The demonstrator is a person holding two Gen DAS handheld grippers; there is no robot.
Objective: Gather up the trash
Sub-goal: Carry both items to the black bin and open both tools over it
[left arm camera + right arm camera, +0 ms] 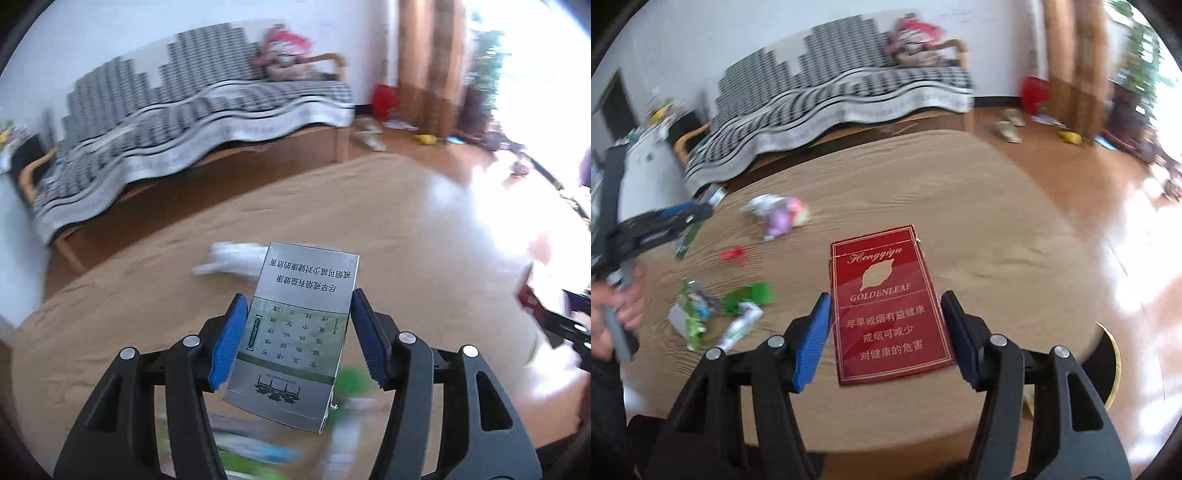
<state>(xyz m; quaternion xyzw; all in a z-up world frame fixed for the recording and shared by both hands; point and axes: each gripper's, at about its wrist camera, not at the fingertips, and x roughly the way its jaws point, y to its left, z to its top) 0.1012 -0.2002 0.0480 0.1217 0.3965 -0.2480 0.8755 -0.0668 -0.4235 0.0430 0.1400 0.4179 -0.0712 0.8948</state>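
- Your left gripper [295, 314] gripped a silver cigarette pack [295, 332] between its blue pads, raised above the table [147, 295].
- Your right gripper [884, 317] clamped a red cigarette pack [886, 306]; wrappers [713, 314] lay to its left.

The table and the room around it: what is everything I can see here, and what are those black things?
Silver pack: one, between left tool's pads, above table.
Red pack: one, between right tool's pads.
Wrappers: several, green and white, table's left.
Pink-purple wad: one, far side of table.
Red scrap: one, mid-left.
Table: one, tan, round.
Sofa: one, checked cover, by wall.
Slippers: two, pale, floor.
Left tool: black, blue pads.
Right tool: same.
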